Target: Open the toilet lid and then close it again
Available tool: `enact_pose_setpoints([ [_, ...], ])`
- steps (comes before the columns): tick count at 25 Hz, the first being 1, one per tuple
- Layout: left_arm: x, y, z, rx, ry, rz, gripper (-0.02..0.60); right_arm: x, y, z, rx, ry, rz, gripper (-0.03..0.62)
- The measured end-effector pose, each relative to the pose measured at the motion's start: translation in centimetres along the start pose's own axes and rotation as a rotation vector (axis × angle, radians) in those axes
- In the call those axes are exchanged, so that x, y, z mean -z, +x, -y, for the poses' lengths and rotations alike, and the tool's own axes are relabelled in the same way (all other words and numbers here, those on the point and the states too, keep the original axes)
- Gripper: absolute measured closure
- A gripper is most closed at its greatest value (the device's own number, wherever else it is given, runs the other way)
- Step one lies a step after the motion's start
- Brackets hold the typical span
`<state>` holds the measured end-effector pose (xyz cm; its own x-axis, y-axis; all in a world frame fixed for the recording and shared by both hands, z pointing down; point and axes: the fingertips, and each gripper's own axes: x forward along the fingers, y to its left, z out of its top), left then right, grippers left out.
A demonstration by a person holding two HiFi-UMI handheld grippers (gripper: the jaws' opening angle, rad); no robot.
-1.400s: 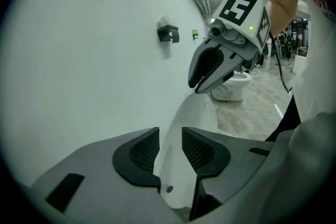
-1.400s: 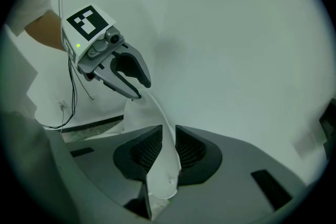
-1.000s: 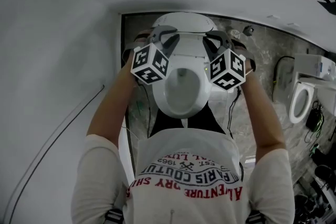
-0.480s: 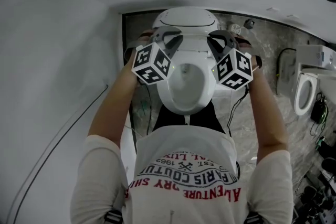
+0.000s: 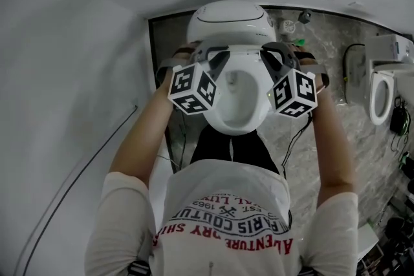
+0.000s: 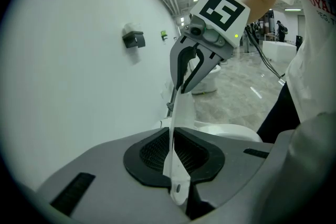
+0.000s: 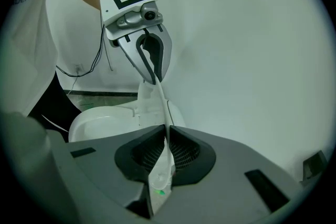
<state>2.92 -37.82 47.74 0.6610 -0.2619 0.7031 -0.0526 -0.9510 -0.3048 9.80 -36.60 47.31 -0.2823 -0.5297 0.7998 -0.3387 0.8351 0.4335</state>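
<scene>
The white toilet lid [image 5: 229,19] stands raised over the seat and bowl [image 5: 240,121] and leans toward me, its outer face showing. My left gripper [image 5: 210,50] clamps the lid's left edge; its jaws are closing, with the thin lid edge [image 6: 181,107] between the pads. My right gripper [image 5: 278,50] is shut on the opposite edge. In the left gripper view the lid runs from my left gripper [image 6: 172,139] up to the right gripper [image 6: 185,76]. In the right gripper view the lid edge [image 7: 157,99] links my right gripper [image 7: 167,144] and the left gripper [image 7: 153,73].
A white wall [image 5: 65,74] stands close on the left, with a thin cable [image 5: 97,158] running along it. Grey marble floor [image 5: 323,55] lies to the right, where a second toilet [image 5: 381,97] stands. A small black box [image 6: 134,38] is fixed on the wall.
Both grippers have come toward me together with the lid between them. The lid tips further forward over the bowl, and more of its outer face shows.
</scene>
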Motion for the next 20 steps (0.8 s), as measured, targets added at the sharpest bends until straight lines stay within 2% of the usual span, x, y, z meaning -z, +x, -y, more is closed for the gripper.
enact_pose_setpoints([
  [7, 0.2, -1.5, 3.9, -0.032, 0.019, 0.009, 0.546, -0.1, -1.7, -3.8, 0.022, 0.002, 0.011, 0.563],
  [10, 0.4, -2.2, 5.6, -0.043, 0.002, 0.008, 0.546, -0.3, -2.5, -5.5, 0.03, 0.002, 0.014, 0.563],
  [20, 1.1, -3.8, 13.8, -0.133, -0.01, -0.051, 0.54, 0.8, -5.0, -13.7, 0.074, -0.054, 0.04, 0.565],
])
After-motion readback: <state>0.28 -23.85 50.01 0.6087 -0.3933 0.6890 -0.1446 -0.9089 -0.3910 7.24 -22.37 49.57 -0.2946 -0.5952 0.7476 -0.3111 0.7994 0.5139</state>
